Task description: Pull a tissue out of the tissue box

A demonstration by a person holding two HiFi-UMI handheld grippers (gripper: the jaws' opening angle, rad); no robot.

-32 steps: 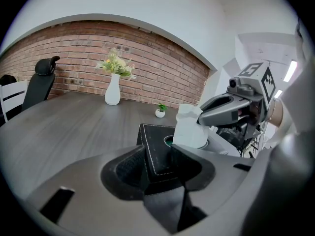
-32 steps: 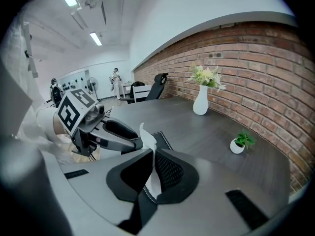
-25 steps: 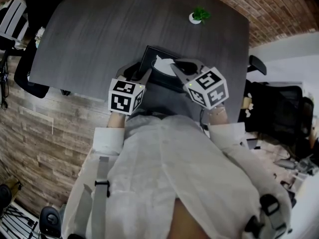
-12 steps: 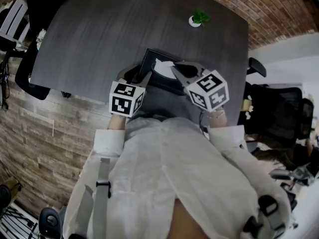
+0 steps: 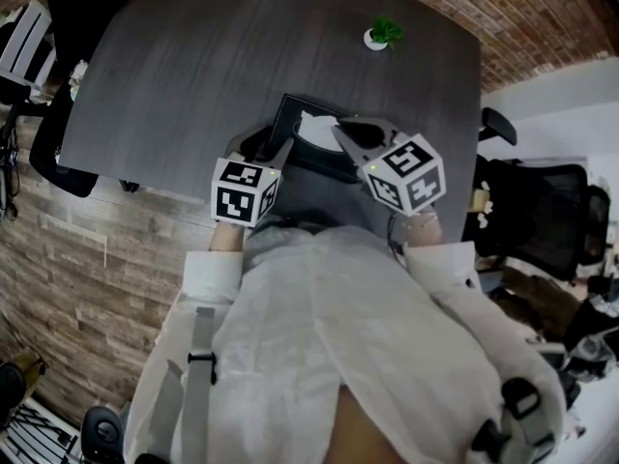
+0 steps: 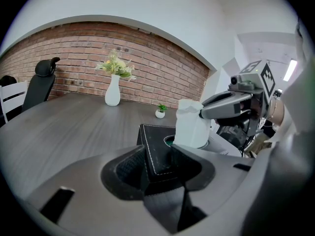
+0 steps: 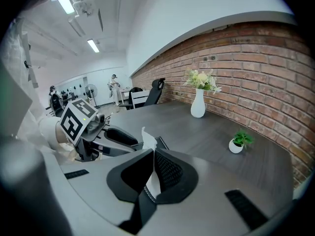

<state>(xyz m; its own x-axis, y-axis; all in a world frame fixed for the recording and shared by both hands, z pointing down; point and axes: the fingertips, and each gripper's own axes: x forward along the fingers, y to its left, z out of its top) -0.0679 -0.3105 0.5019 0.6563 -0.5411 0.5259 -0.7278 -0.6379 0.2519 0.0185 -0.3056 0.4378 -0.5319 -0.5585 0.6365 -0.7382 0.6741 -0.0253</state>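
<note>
Pinches the white tissue (image 7: pixel 147 139) in the right gripper (image 7: pixel 153 151), jaws pressed together on it. Clamps the near corner of the black stitched tissue box (image 6: pixel 150 134) in the left gripper (image 6: pixel 158 148). Stands crumpled and upright out of the box's top slot, near the dark table's (image 5: pixel 193 66) front edge. Hides the tissue's lower part behind the right jaws.

A dark wood-grain table (image 5: pixel 242 75) fills the middle of the room. A red brick wall (image 6: pixel 147 58) runs behind its far edge. A white vase of flowers (image 6: pixel 112 90) and a small potted plant (image 5: pixel 384 33) stand on the table near that edge. Black office chairs (image 5: pixel 542 220) flank the table. A wood-plank floor (image 5: pixel 68 259) lies beside it, and strip lights (image 7: pixel 93 45) glow on the white ceiling off to one side.
</note>
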